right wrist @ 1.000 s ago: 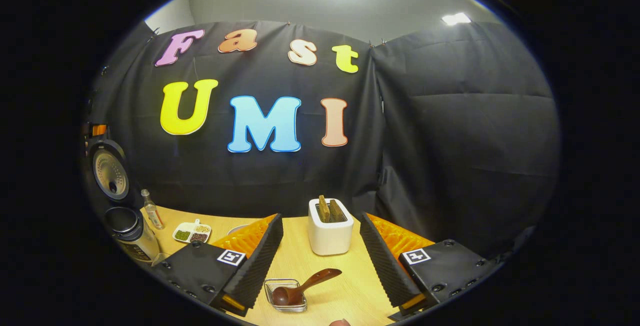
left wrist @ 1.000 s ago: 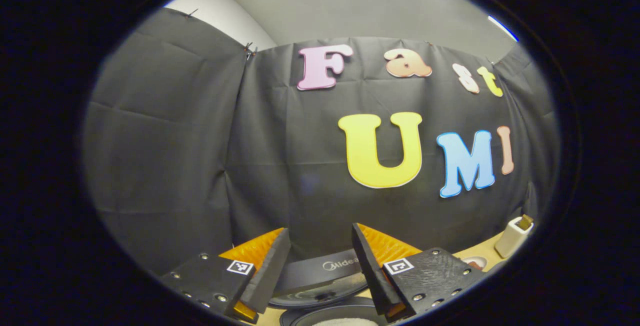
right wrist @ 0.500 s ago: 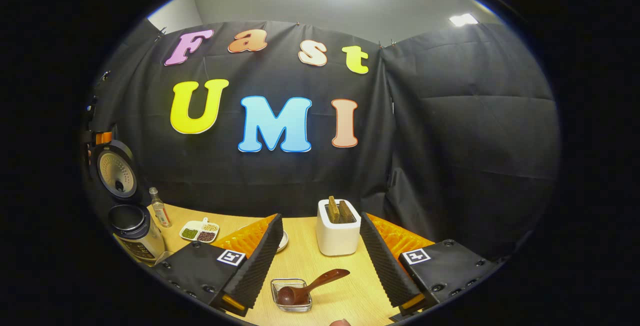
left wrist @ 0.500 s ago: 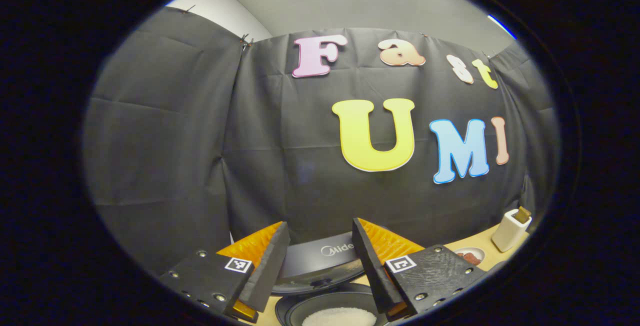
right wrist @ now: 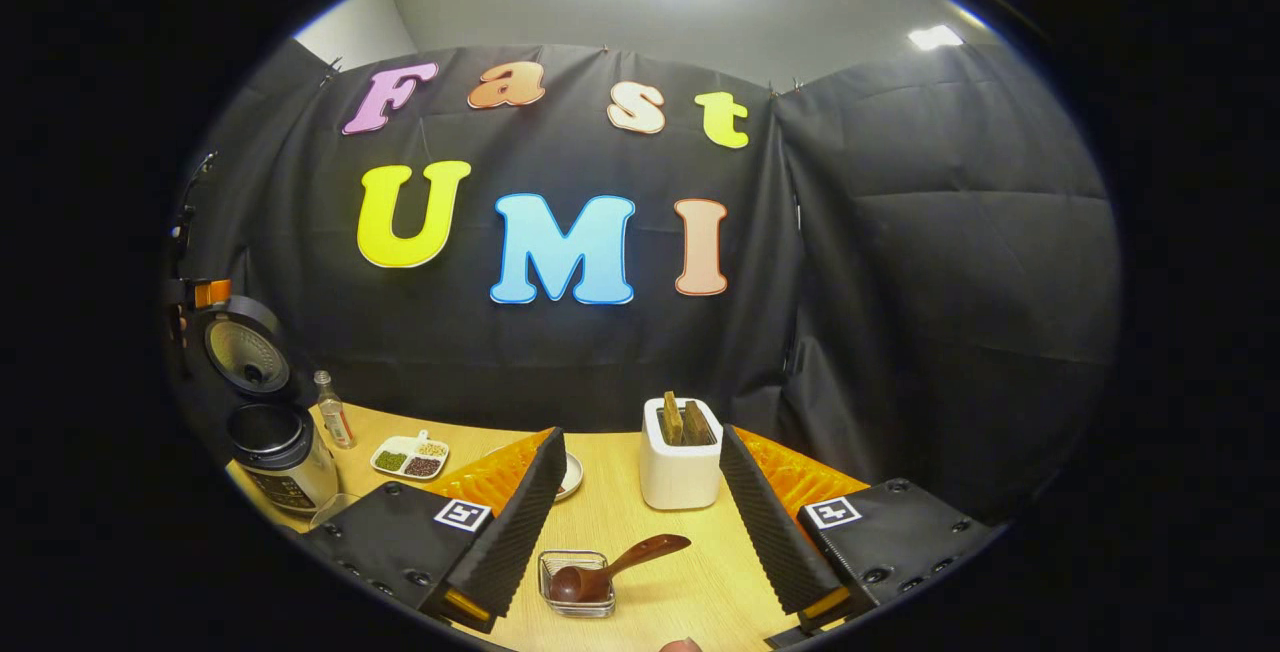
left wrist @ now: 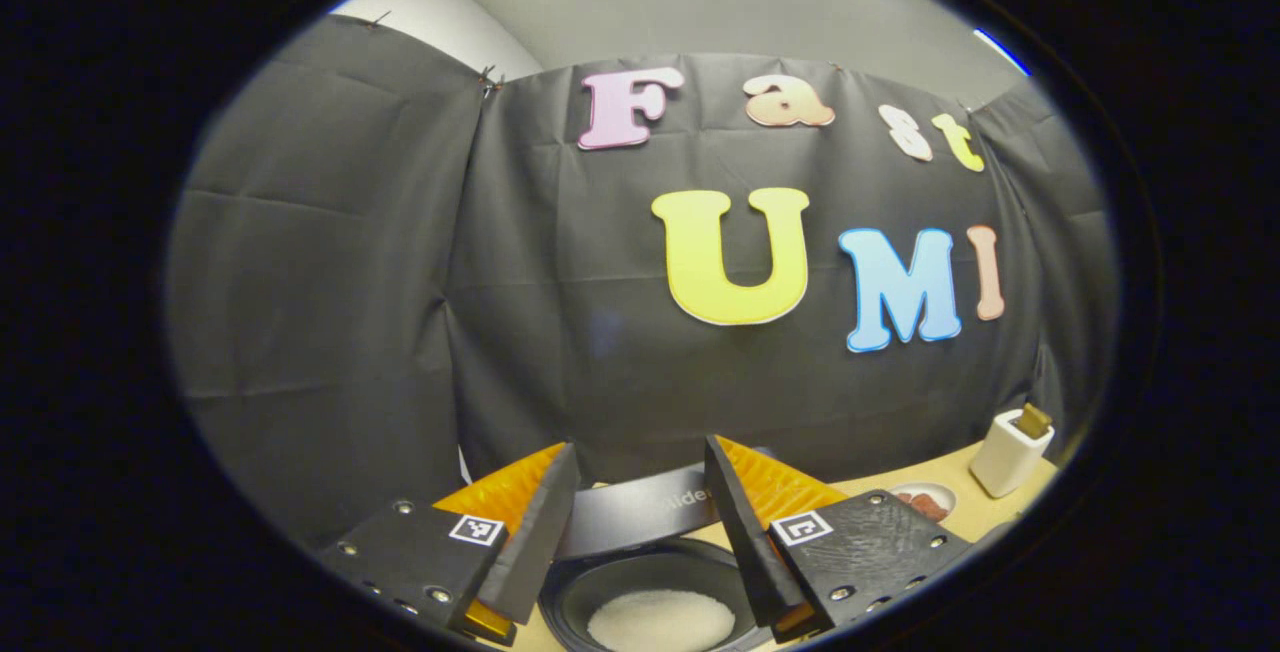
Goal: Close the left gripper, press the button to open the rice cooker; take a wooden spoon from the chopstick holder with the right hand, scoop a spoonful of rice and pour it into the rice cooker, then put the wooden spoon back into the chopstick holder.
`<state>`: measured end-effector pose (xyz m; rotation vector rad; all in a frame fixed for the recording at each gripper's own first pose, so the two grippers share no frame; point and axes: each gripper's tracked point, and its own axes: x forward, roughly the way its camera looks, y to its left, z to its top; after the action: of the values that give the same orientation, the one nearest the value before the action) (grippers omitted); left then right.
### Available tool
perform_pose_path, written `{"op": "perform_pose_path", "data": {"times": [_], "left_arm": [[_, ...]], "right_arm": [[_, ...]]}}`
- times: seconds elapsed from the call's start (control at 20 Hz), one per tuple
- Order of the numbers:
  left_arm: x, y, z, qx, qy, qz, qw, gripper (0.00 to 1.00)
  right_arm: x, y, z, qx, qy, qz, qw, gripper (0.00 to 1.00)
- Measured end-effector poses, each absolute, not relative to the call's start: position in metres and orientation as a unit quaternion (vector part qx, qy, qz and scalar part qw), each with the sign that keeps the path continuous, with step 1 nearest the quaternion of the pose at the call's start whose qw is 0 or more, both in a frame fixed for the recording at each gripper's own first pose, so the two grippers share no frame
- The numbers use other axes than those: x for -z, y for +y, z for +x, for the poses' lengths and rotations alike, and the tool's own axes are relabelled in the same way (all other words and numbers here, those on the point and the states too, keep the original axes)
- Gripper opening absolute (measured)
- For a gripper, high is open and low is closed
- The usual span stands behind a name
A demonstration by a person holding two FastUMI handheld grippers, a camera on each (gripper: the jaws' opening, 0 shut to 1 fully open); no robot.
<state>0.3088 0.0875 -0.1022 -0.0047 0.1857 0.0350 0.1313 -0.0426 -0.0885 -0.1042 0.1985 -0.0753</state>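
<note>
At the bottom of the left gripper view, the left gripper (left wrist: 640, 512) hangs wide open and empty above the open rice cooker (left wrist: 655, 602), white rice in its pot. Low in the right gripper view, the right gripper (right wrist: 640, 512) gapes empty; between its fingers the wooden spoon (right wrist: 612, 572) rests in a small glass dish (right wrist: 575, 597), chopstick holder (right wrist: 680, 467) just behind.

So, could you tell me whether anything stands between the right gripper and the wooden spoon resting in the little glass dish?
Nothing visible does. The right gripper is open, and the wooden spoon lies in the glass dish between its fingers on the table, with the white holder farther back.
</note>
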Motion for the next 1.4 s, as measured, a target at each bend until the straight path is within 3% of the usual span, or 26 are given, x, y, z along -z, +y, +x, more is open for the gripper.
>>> {"op": "perform_pose_path", "data": {"times": [1.4], "left_arm": [[0.219,0.031,0.191,0.009,0.199,-0.021,0.98,0.81]], "right_arm": [[0.087,-0.036,0.102,-0.014,0.099,-0.075,0.992,0.98]]}}
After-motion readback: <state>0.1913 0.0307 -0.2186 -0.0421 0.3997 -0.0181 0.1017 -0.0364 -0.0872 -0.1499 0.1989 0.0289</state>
